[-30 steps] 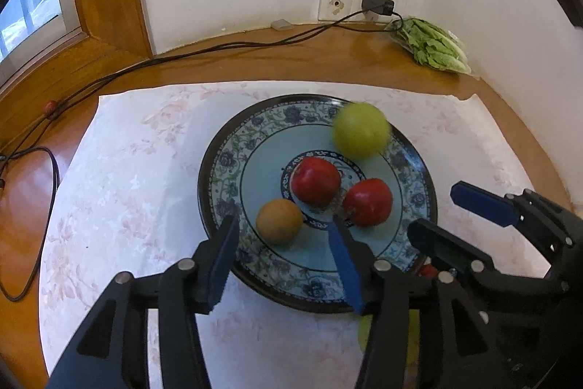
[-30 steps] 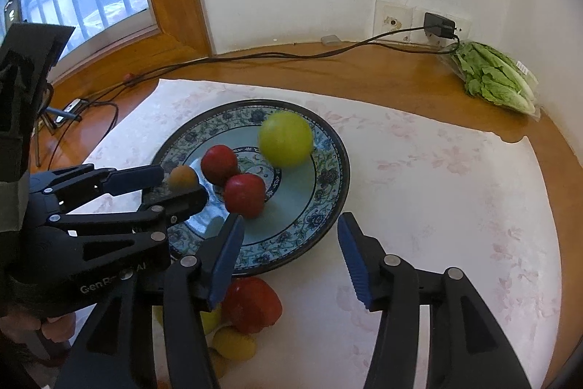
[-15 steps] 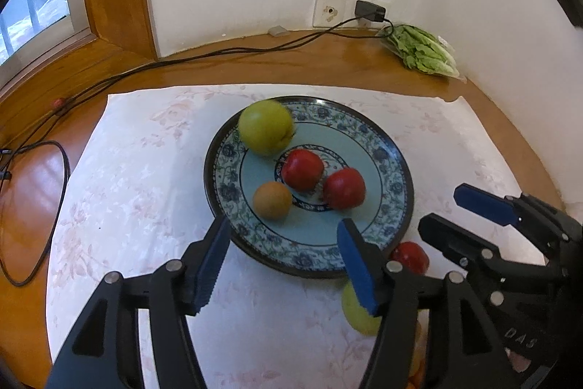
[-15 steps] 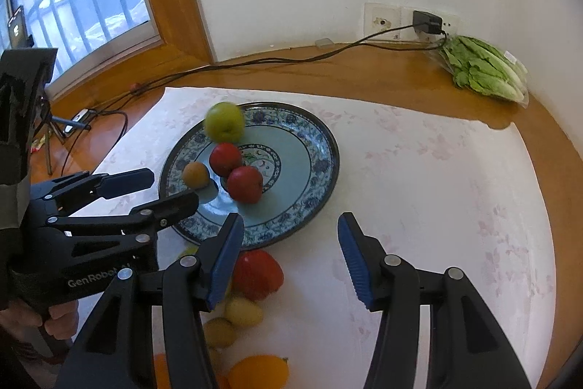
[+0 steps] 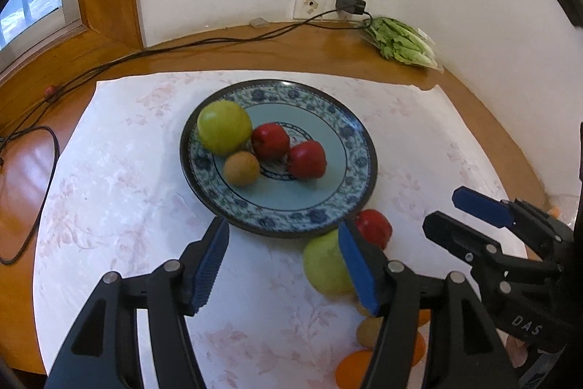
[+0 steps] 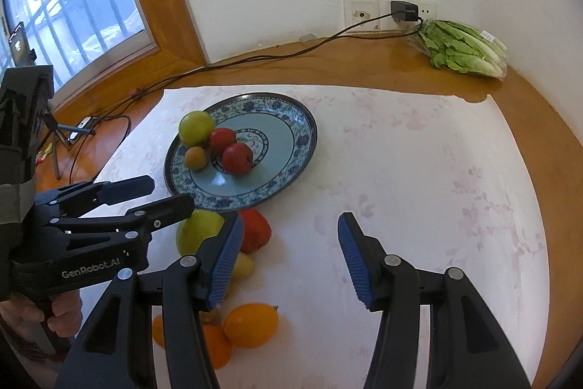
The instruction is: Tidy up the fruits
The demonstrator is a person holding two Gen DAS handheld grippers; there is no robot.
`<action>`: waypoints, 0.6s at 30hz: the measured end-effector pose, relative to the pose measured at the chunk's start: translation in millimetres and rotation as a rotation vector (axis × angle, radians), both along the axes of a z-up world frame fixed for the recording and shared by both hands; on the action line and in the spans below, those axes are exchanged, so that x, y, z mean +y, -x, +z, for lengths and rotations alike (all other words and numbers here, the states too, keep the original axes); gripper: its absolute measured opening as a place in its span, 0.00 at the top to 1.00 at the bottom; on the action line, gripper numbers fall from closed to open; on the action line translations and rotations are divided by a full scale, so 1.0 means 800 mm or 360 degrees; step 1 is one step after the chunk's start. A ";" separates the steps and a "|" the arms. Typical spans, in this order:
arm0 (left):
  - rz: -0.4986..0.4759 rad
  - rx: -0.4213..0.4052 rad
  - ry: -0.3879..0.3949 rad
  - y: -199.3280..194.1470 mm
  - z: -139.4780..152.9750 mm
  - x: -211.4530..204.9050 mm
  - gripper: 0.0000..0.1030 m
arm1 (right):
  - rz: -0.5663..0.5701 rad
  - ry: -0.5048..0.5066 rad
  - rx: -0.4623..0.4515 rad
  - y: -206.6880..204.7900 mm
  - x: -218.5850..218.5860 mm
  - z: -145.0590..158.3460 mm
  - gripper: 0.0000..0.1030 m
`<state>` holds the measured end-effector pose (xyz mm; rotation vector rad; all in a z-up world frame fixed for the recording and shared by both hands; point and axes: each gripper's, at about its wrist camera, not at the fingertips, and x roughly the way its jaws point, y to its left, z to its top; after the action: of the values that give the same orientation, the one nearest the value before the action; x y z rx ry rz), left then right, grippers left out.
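The left gripper (image 5: 282, 257) hangs over the pale flowered cloth (image 5: 120, 192) with its blue-padded jaws apart and nothing between them; just ahead of its tips sits the blue-patterned plate (image 5: 349, 130), carrying a large green apple (image 5: 224, 127) at the far left, a small brown fruit (image 5: 241, 168) nearer the claw and touching the apple, and two red fruits (image 5: 270, 140) side by side toward the centre; off the plate, against the left gripper's right finger (image 5: 355, 265), lie a second green apple (image 5: 324, 267) and a red fruit (image 5: 373, 228) just beyond it by the plate's near rim, with orange fruit partly hidden lower down behind the same finger; the right gripper (image 6: 289, 254) is likewise apart and empty, its gap showing only bare cloth; to the left of its left finger (image 6: 224, 261) the loose fruits cluster: a green apple (image 6: 196, 230), a red one (image 6: 257, 230), a small yellow one (image 6: 242, 267), and oranges (image 6: 251, 325) closest to the camera; the plate stands ahead and left of this claw; a bagged lettuce (image 6: 462, 48) lies far ahead to the right by the wall socket (image 6: 402, 10), well apart from everything; a hand (image 6: 54, 316) grips the left gripper's handle.
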<state>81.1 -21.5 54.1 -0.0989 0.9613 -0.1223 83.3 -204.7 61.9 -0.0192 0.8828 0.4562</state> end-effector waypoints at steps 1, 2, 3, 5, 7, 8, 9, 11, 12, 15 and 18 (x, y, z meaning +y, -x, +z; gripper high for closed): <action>0.0000 -0.0003 0.0000 0.002 0.000 -0.001 0.36 | -0.0002 -0.0003 0.0006 0.003 -0.002 -0.001 0.46; 0.0000 -0.0001 0.0004 0.004 0.000 -0.002 0.36 | -0.0004 -0.0006 0.0011 0.005 -0.003 -0.001 0.46; -0.0002 0.0001 0.0011 0.005 0.000 -0.002 0.36 | -0.0006 -0.0009 0.0018 0.007 -0.005 -0.002 0.46; -0.0008 0.0008 0.0022 0.009 0.001 -0.005 0.36 | -0.0009 -0.0020 0.0027 0.011 -0.008 -0.003 0.46; -0.0014 0.0011 0.0028 0.012 0.001 -0.007 0.36 | -0.0014 -0.0028 0.0032 0.016 -0.012 -0.005 0.46; -0.0019 0.0013 0.0034 0.013 0.001 -0.008 0.36 | -0.0016 -0.0031 0.0035 0.017 -0.013 -0.005 0.46; -0.0021 0.0014 0.0037 0.015 0.001 -0.009 0.36 | -0.0022 -0.0037 0.0037 0.019 -0.015 -0.005 0.46; -0.0035 0.0012 0.0043 0.017 0.002 -0.012 0.36 | -0.0029 -0.0049 0.0039 0.021 -0.019 -0.006 0.46; -0.0041 0.0012 0.0039 0.018 0.002 -0.015 0.36 | -0.0035 -0.0053 0.0041 0.022 -0.021 -0.006 0.46; -0.0053 0.0017 0.0031 0.019 0.000 -0.019 0.36 | -0.0048 -0.0060 0.0050 0.026 -0.025 -0.006 0.46; -0.0056 0.0026 0.0031 0.019 -0.004 -0.023 0.36 | -0.0053 -0.0064 0.0063 0.029 -0.027 -0.009 0.46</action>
<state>65.6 -39.6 51.3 -0.1012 0.9788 -0.1638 60.1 -226.5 54.8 0.0413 0.9116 0.4444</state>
